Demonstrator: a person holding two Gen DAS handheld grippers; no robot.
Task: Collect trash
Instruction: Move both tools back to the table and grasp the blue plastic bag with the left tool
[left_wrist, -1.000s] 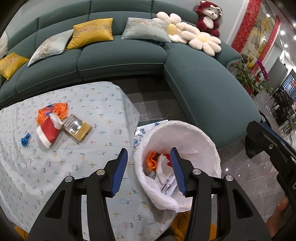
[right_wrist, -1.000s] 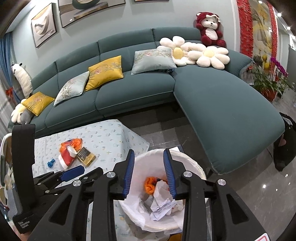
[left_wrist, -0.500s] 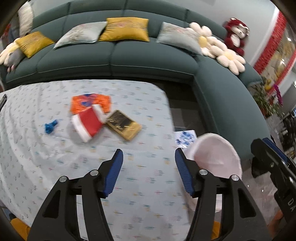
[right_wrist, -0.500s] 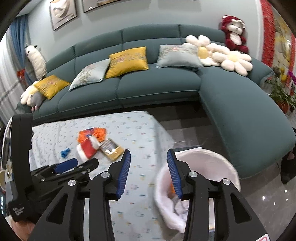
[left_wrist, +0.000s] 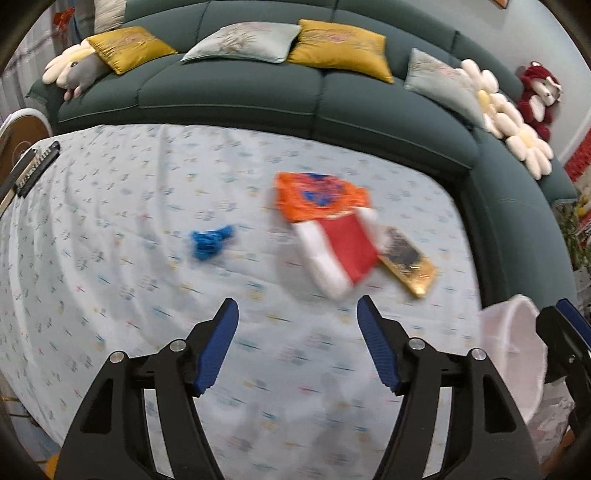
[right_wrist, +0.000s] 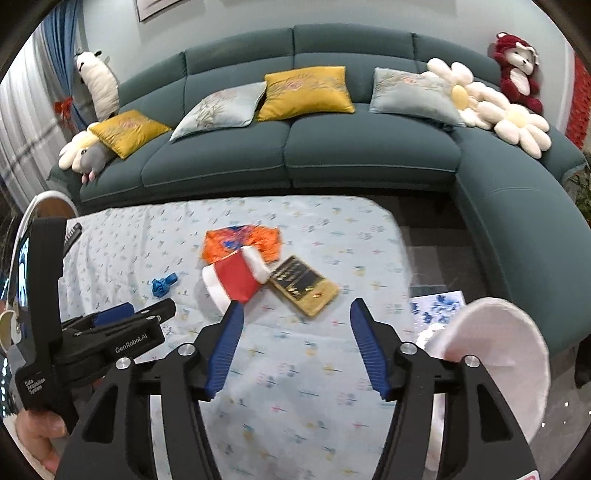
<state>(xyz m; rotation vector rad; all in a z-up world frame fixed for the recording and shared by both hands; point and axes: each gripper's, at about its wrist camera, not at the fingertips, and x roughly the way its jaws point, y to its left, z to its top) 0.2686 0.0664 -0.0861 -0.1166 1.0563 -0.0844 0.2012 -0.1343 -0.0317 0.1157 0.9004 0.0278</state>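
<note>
Trash lies on the table with the pale patterned cloth: an orange wrapper, a red and white pouch, a gold and black packet and a small blue scrap. The same items show in the right wrist view: the orange wrapper, pouch, gold packet, blue scrap. My left gripper is open and empty above the cloth, nearer than the trash. My right gripper is open and empty too. A white-lined bin stands at the table's right end.
A dark green corner sofa with yellow and grey cushions, flower pillows and plush toys wraps behind and to the right of the table. A dark remote-like object lies at the table's far left edge. A printed paper lies beside the bin.
Both grippers have swung left from over the bin to over the table. The trash items are now ahead of them and the bin sits at the right edge. Both jaws have opened wider.
</note>
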